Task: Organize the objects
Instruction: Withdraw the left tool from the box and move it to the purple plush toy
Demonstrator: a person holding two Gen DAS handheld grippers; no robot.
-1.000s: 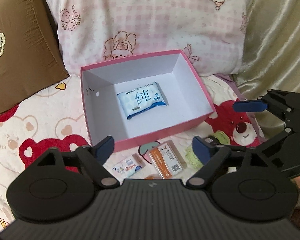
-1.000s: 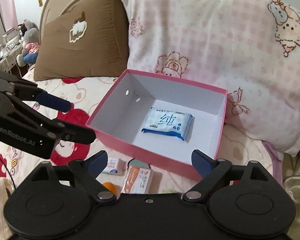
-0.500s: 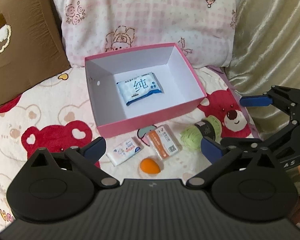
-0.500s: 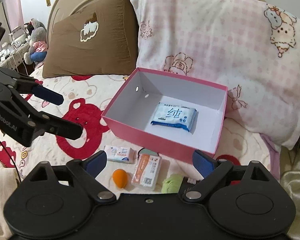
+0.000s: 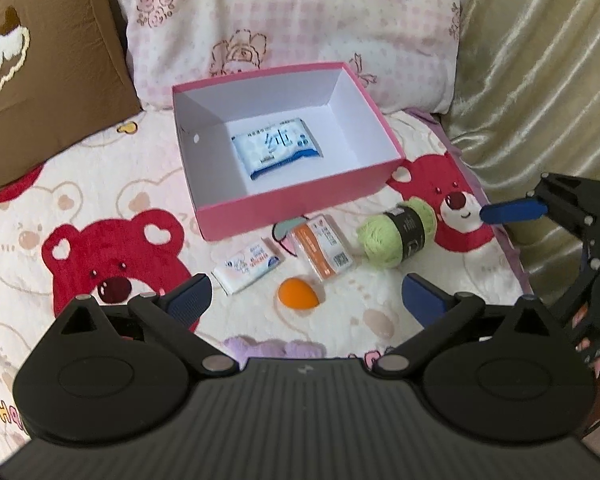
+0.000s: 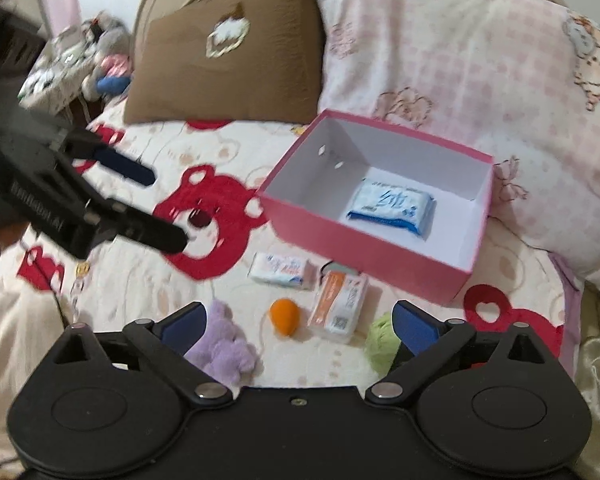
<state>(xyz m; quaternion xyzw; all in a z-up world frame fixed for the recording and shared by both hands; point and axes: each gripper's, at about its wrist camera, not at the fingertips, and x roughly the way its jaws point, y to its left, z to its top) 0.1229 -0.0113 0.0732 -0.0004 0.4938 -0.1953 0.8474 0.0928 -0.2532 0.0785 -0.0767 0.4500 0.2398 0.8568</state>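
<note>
While we hold both grippers above the bed (image 5: 380, 312), they have drawn back since a second ago, so more of the bear-print blanket shows below the pink box (image 5: 300, 204). Our left gripper (image 5: 304, 300) has its jaws spread wide and empty; our right gripper (image 6: 300, 320) likewise has its jaws wide apart, holding nothing. The blue wipes pack (image 5: 278, 148) lies flat inside the box, where it lay before. In front of the box, on the blanket, sit a small white tissue pack (image 5: 248, 266), an orange-and-white packet (image 5: 324, 248), an orange makeup sponge (image 5: 298, 294) and a green yarn ball (image 5: 396, 236) with a black label. The sponge and the yarn were hidden behind our grippers a second ago; now all four lie apart from each other, near the box's front wall. A purple plush (image 6: 220, 348) has come into view at the right gripper's left finger. The pink pillow (image 5: 292, 20) and brown pillow (image 5: 40, 60) stand behind the box.
</note>
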